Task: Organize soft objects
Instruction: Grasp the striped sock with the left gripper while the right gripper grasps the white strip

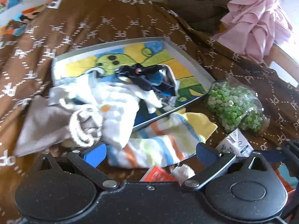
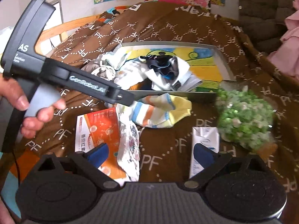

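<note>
A shallow tray [image 1: 188,55] with a cartoon picture lies on a brown blanket; it also shows in the right wrist view [image 2: 223,63]. In it lie white socks [image 1: 115,100] and a dark blue sock [image 1: 147,74]. A grey sock [image 1: 46,123] lies at its left edge. A striped sock [image 1: 158,145] lies in front of the tray, also in the right wrist view [image 2: 160,112]. My left gripper [image 1: 149,155] is open just above the striped sock. My right gripper [image 2: 151,155] is open and empty over a patterned white cloth [image 2: 130,145].
A bag of green beads [image 1: 235,106] lies right of the tray, also in the right wrist view [image 2: 244,117]. An orange box [image 2: 97,130] and a white carton [image 2: 204,145] lie on the blanket [image 2: 168,29]. Pink cloth [image 1: 257,18] hangs at the back right.
</note>
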Motion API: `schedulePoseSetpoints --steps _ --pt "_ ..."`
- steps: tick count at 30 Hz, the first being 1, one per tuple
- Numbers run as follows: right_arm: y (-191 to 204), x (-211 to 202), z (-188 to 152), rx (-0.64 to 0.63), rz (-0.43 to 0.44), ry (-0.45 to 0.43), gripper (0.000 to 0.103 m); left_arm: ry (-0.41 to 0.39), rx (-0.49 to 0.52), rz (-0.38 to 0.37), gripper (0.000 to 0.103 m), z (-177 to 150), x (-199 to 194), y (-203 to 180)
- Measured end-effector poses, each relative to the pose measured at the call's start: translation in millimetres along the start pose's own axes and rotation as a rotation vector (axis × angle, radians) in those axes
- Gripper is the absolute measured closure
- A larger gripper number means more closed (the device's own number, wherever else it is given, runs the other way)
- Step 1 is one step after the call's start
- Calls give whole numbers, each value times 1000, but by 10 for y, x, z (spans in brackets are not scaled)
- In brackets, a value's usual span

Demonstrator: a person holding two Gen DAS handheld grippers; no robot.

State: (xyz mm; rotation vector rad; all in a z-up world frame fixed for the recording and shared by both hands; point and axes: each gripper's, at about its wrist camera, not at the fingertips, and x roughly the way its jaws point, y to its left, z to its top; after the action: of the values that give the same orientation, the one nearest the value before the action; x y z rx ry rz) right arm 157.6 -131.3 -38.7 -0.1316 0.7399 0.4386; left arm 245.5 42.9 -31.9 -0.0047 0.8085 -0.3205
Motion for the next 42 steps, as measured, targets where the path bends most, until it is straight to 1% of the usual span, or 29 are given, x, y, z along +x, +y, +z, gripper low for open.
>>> schedulePoseSetpoints --steps 1,6,9,12,16,19,21,25,28,30,32,33,36,39,41,42 --pt "0 18 5 5 7 -1 5 3 6 -10 1 2 36 -2" --pt "15 42 -4 -3 27 -16 5 17 -1 -11 1 -17 135 45" --pt "26 58 4 -17 17 -25 5 19 -5 3 1 -6 179 80" --pt "37 98 -6 -35 1 -21 6 31 -20 1 1 19 231 129" --pt "44 135 -27 -56 -16 -11 7 68 -36 -6 1 44 339 170" --pt "22 156 -31 -55 -29 -4 8 116 -51 0 1 43 452 195" --pt "0 172 -26 -55 -38 0 8 152 -66 -11 1 37 537 217" --pt "-33 205 -24 -59 -46 0 9 213 -129 -38 2 44 684 296" --pt "-31 208 -31 -70 -55 -7 9 220 -183 -66 2 59 739 342" --pt "-35 216 -33 -75 -61 -9 9 215 -193 -70 3 68 760 351" --pt "-18 237 -43 -105 -77 -6 10 207 -198 -57 8 81 779 348" --pt "-9 244 -48 -118 -82 -6 10 207 -205 -51 9 89 792 344" --pt "11 255 -51 -138 -75 -7 11 207 -214 -40 14 101 797 347" --pt "25 272 -45 -161 -68 -12 14 214 -236 -32 20 106 776 374" --pt "50 289 -50 -191 -67 -15 20 218 -262 -30 23 102 759 397" --pt "65 303 -54 -210 -67 -12 21 223 -279 -29 24 97 750 407"
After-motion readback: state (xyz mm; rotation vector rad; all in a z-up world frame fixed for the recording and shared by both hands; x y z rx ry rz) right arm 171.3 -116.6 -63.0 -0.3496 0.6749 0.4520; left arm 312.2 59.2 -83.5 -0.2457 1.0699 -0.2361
